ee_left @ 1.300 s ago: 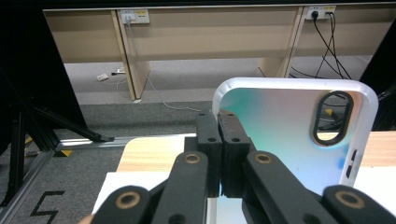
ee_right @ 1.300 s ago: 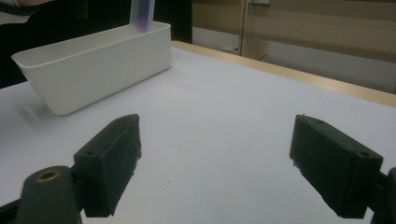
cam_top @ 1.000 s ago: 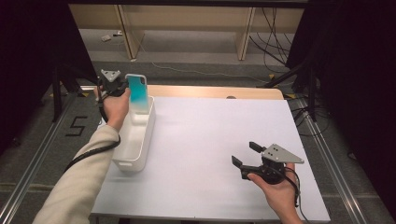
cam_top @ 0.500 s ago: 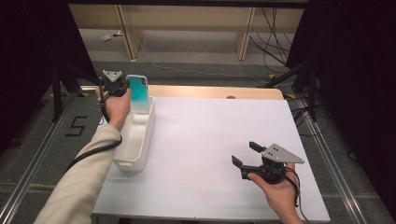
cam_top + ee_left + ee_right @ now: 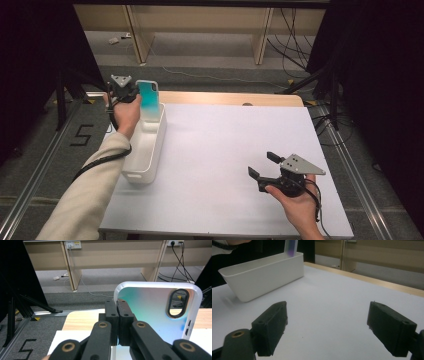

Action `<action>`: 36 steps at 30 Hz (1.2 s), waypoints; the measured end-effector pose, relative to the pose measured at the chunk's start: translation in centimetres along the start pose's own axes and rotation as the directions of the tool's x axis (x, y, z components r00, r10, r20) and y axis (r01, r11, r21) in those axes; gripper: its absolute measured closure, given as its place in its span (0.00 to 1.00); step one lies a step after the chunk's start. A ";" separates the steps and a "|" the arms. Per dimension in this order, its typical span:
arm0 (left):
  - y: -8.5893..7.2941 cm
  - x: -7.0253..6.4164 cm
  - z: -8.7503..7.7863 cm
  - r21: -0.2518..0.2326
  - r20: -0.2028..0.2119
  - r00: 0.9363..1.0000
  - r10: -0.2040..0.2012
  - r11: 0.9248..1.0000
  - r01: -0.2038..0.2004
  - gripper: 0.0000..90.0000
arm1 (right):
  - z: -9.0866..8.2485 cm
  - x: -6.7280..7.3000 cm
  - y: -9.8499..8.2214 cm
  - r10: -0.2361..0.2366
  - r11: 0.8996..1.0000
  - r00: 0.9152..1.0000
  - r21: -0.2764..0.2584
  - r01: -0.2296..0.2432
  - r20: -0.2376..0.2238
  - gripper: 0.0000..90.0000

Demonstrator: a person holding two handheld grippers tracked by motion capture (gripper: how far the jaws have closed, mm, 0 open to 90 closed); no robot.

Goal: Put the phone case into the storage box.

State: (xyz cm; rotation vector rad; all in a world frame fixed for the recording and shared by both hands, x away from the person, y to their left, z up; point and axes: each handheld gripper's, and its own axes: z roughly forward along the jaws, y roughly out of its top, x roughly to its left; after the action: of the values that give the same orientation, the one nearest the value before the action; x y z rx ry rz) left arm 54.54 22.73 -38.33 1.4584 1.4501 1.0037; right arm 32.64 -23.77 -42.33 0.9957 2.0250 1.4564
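Observation:
A teal and white phone case (image 5: 149,100) stands upright over the far end of a white plastic bin (image 5: 145,145) at the table's left. My left gripper (image 5: 136,95) is shut on the case's left edge. In the left gripper view the case (image 5: 160,312) shows its oval camera cutout, and the jaws meet on its rim at my left gripper (image 5: 117,322). My right gripper (image 5: 260,165) rests low over the white table near the front right, open and holding nothing. In the right gripper view its jaws stand wide at my right gripper (image 5: 327,325), with the bin (image 5: 262,275) beyond on the left.
A white sheet (image 5: 220,160) covers the table, with a strip of wood (image 5: 230,98) along its far edge. Beyond the table lie a grey floor, wooden desk legs and cables. Black frames flank both sides.

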 end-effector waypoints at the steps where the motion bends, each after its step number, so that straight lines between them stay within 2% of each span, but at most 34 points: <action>1: 0.0 0.0 0.0 0.001 0.001 1.000 -0.003 1.000 0.003 0.98 | 0.0 0.0 0.0 -0.002 1.000 1.000 0.002 0.002 -0.001 0.20; 8: -0.1 0.0 0.2 0.008 0.000 1.000 -0.002 1.000 0.002 0.98 | 0.0 0.0 0.0 0.009 1.000 1.000 0.005 -0.009 -0.002 0.20; 10: -0.1 -0.1 0.3 0.008 0.000 1.000 0.001 1.000 -0.001 0.98 | 0.2 0.0 -0.1 0.008 1.000 1.000 -0.015 -0.008 -0.010 0.20; 16: -0.1 -0.1 0.4 0.010 -0.004 1.000 0.004 1.000 -0.004 0.98 | 0.0 -0.1 0.0 -0.003 1.000 1.000 0.005 0.003 0.000 0.20; 20: -0.3 -0.1 0.6 0.015 -0.005 1.000 0.004 1.000 -0.004 0.98 | 0.2 0.0 -0.1 0.008 1.000 1.000 -0.009 -0.008 -0.012 0.20; 36: -0.8 -0.2 0.9 0.031 -0.006 1.000 0.008 0.999 -0.007 0.98 | 0.2 0.0 -0.1 0.006 1.000 1.000 -0.002 -0.006 -0.015 0.20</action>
State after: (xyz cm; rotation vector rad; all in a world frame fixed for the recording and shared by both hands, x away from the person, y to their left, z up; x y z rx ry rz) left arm 55.09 22.48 -39.39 1.4853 1.4717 0.9951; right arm 32.73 -23.71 -42.48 0.9939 2.0321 1.4726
